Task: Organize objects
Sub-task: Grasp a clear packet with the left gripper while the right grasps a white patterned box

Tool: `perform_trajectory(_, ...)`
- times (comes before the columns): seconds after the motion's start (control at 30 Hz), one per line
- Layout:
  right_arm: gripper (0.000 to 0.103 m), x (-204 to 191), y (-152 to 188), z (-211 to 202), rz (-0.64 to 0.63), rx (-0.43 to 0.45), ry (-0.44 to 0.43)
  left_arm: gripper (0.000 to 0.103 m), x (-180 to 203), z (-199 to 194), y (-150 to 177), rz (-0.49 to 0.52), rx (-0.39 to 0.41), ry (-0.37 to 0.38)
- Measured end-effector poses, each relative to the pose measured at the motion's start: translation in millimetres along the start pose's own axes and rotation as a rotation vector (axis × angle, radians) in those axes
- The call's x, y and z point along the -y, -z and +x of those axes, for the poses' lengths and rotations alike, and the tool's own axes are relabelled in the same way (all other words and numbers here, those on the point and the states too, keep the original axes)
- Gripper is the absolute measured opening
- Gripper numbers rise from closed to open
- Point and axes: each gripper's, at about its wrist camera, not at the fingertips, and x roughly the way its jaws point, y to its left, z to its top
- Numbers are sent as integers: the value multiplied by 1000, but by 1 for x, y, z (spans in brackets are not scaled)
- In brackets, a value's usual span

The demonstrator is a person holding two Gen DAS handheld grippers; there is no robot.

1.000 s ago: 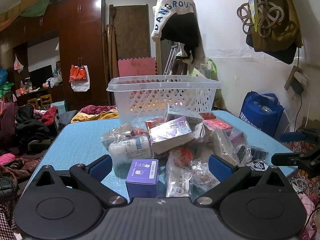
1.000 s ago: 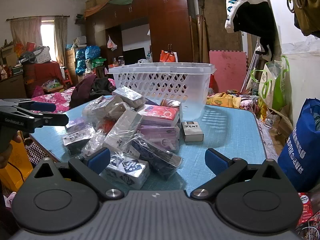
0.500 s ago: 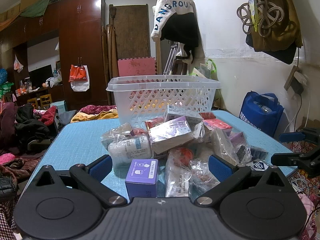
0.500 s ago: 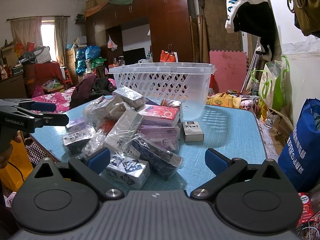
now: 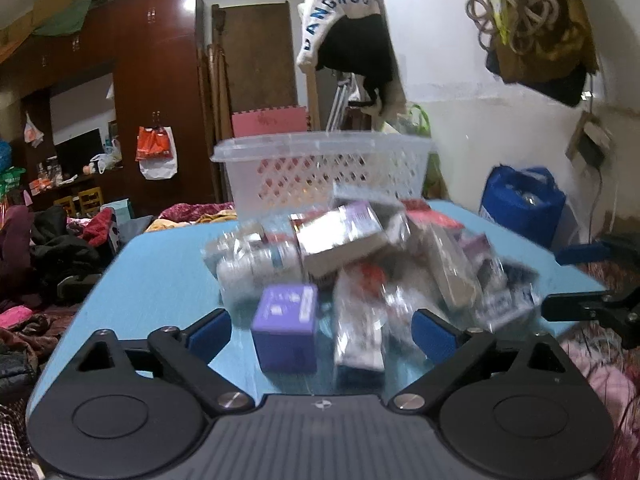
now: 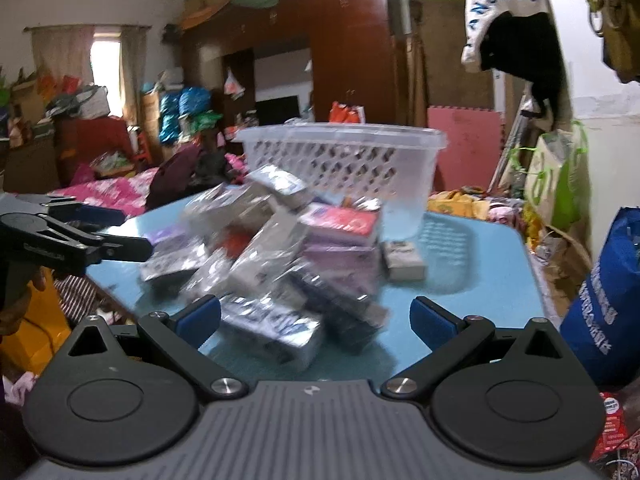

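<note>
Right, both tools are wide open and holding nothing. From the left wrist view, the left hand-held gripper (image 5: 321, 330) hovers at the near edge of the blue bench (image 5: 160, 272), its spread jaws framing the purple box (image 5: 286, 326), which stands at the near side of the pile of packets (image 5: 360, 264). The white basket (image 5: 324, 172) sits on the far side, just behind that heap. The right hand-held gripper (image 6: 316, 318) faces the same pile from the other side, a foil-wrapped pack (image 6: 272, 326) nearest its jaws. Everything is blurred. The danger, as I judge it: slippery wrappers lean on one another, so a careless nudge could topple packets off the bench edge, or one jaw could snag a neighbour.
</note>
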Motion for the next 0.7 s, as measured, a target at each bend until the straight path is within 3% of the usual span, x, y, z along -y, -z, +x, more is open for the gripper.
perform_trajectory(0.2,103,-13,10,8,-19,-42,-34,91,15,4,19,58,-38,7)
perform_trajectory(0.4,98,-14,12,19,1,-53,-53,73,14,24,22,11,-50,35)
perform_trajectory(0.47,94,-15,12,24,6,-61,-58,62,9,28,21,-26,-46,46)
perform_trajectory(0.57,92,-20,13,28,3,-60,-55,56,12,30,22,-10,-31,34)
perform_trajectory(0.6,86,-22,13,29,-8,-57,-42,54,12,30,22,-10,-27,37)
perform_trajectory(0.67,81,-27,14,30,-32,-50,-22,38,12,28,23,-15,-22,49)
perform_trajectory(0.7,81,-27,14,27,-38,-49,-21,37,11,26,23,-19,-22,56)
